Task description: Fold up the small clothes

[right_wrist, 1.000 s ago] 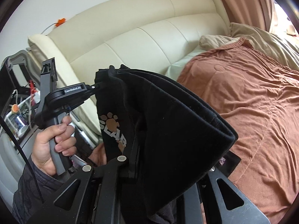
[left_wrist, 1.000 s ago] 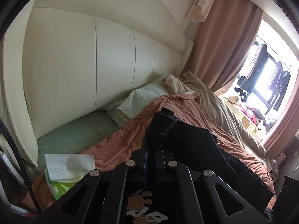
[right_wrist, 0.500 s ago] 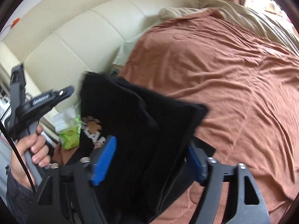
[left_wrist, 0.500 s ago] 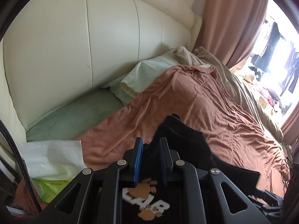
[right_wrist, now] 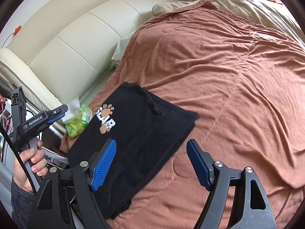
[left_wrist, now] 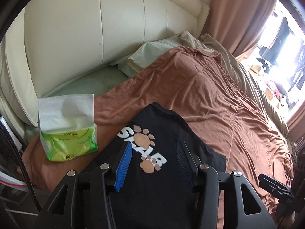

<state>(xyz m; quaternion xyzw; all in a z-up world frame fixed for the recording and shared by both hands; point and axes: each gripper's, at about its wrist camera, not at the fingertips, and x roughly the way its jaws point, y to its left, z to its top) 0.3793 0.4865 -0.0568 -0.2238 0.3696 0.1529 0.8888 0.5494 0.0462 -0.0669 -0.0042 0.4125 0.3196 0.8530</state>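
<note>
Black shirt (right_wrist: 141, 133), one, folded flat on the brown blanket (right_wrist: 228, 76); one green tissue pack (left_wrist: 66, 137) beside it. Half a second ago the shirt hung bunched between both tools. Left gripper (left_wrist: 154, 152) and right gripper (right_wrist: 152, 152) now spread wide, holding nothing, just above it.

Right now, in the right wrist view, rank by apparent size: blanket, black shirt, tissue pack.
1. Blanket, fills most of the frame.
2. Black shirt, though nearness to the camera enlarges it.
3. Tissue pack, partly hidden.
</note>
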